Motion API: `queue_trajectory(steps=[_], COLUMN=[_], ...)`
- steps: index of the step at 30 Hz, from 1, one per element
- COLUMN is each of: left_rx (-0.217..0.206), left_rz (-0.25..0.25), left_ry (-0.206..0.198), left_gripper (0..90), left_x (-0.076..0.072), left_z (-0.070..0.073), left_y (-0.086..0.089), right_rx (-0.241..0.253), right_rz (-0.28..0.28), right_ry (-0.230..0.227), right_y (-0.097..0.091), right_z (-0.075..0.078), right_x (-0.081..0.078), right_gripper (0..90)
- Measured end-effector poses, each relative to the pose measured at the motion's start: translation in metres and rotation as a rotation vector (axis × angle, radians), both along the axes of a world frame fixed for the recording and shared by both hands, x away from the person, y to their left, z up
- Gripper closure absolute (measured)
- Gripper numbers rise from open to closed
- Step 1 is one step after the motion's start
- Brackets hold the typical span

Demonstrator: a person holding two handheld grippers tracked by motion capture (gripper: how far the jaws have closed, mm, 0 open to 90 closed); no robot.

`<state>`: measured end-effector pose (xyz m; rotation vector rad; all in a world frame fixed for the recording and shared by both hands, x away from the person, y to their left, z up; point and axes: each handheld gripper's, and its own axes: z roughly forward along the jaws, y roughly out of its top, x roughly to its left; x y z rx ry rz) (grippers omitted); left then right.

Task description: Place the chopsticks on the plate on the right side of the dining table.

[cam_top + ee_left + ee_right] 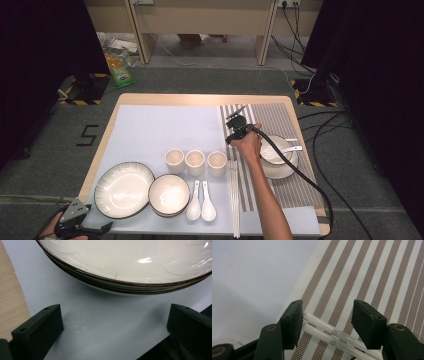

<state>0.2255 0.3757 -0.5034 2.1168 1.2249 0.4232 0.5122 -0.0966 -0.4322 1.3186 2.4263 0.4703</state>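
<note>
The right gripper (pixel 237 126) sits over the striped mat (pixel 280 120) in the high view, held by the person's hand (pixel 248 145). A pair of white chopsticks (pixel 233 200) lies along the mat's left edge, running toward the person. A bowl with a spoon (pixel 276 159) is just to the right of the hand. The left gripper (pixel 75 220) rests low at the near left corner, by the big plate (pixel 124 190).

In the left gripper view, its jaws stand wide apart with nothing between them. The big plate (pixel 125 262) is just ahead.

In the right gripper view, the jaws are open, one on each side of the chopsticks (pixel 329 333). It is hard to tell if the left jaw touches them yet.

I think the step is picking up the chopsticks. Next, the jaws need to come down and squeeze both sticks together so neither one slips.
</note>
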Motion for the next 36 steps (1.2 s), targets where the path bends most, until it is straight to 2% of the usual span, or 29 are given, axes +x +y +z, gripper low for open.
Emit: queue_trajectory(steps=[10,18,25,31,36], left_rx=[0.001,0.001,0.001,0.000,0.001], left_rz=[0.001,0.000,0.001,0.000,0.001], left_ry=[0.000,0.001,-0.001,-0.001,-0.001], left_gripper=[0.0,0.0,0.0,0.0,0.0], left_x=[0.0001,0.0002,0.0000,0.0000,0.0000], left_z=[0.0000,0.0000,-0.0001,0.0000,0.0000], left_y=[-0.0002,-0.0001,-0.0002,0.0000,-0.0002], right_rx=[0.044,0.047,0.080,0.041,0.067], right_rz=[-0.003,-0.018,-0.025,-0.043,-0.033], right_ry=[-0.008,-0.001,-0.006,0.000,-0.006], right_y=[-0.0052,-0.0047,-0.0029,-0.0058,-0.0063], right_z=[0.0080,0.0031,0.0021,-0.0002,0.0034], right_x=[-0.0013,0.0021,0.0045,0.0069,0.0048], right_gripper=[41.2,40.8,40.9,40.9,40.5])
